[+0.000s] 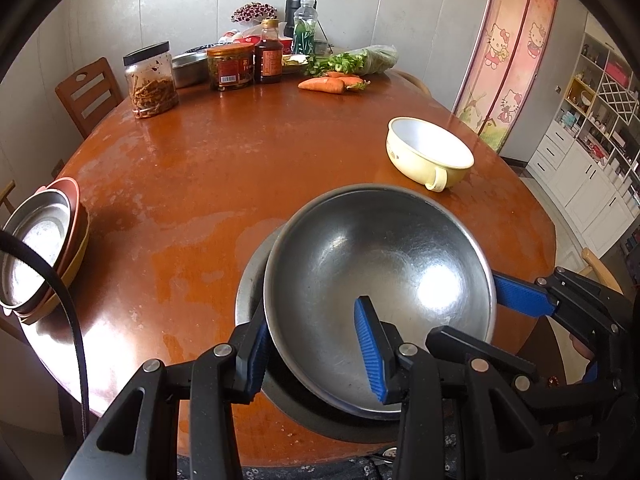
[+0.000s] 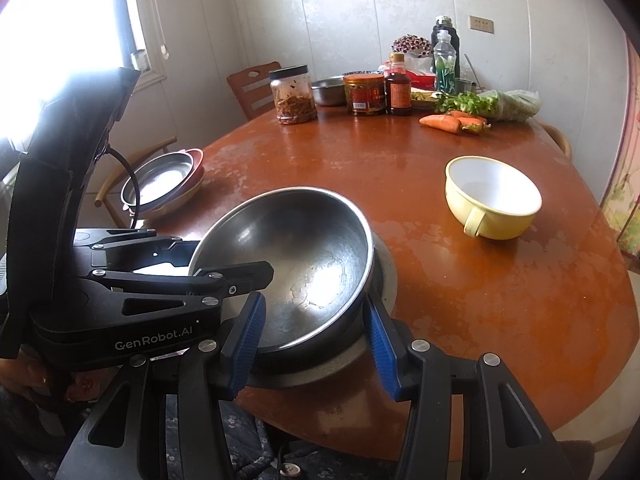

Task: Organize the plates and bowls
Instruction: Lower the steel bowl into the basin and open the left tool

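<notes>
Both tools grip the tilted steel bowl: the left tool pinches its near rim, one pad inside and one outside, and the right tool clamps its opposite rim likewise. It sits on a flatter steel dish on the worktop, near the yellow handled bowl.

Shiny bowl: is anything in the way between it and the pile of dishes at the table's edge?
Nothing visible. Only bare tabletop lies between the steel bowl and the dish stack. The yellow bowl stands on the other side, and the jars stand far back.
</notes>
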A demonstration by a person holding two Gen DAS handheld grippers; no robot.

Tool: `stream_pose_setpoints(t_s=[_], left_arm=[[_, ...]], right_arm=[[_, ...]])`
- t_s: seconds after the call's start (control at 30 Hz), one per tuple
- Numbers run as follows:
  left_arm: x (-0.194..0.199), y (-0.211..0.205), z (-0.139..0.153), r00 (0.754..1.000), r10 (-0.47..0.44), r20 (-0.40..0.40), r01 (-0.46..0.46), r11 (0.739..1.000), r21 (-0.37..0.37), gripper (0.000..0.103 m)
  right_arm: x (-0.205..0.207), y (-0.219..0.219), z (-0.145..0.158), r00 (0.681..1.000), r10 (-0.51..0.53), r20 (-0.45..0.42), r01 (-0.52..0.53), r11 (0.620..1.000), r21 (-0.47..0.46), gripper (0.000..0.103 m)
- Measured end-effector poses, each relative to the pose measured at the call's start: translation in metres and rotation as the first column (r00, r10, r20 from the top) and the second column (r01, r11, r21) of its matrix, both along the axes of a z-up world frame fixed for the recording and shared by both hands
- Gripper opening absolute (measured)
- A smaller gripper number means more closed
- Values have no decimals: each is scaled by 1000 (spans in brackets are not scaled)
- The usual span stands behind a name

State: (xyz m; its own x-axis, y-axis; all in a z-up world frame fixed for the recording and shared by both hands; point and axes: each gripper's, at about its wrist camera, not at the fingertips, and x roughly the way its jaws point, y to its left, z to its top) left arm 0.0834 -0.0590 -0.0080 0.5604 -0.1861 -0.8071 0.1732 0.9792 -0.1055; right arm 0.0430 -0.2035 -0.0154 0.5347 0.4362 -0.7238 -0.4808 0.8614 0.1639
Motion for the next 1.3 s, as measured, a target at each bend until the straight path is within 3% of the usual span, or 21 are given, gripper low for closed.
stream_pose_setpoints(t_s=[0.8, 1.3], left_arm=[[2, 1, 1, 1000, -7, -7, 7, 1000, -31, 43], [-5, 9, 14, 999, 16, 39, -14, 999, -47, 52]], right_arm=[[2, -7, -1, 1000, -5, -1, 5, 1000, 12, 53], [-1, -10, 6, 1000, -5, 3, 5, 999, 38, 58]])
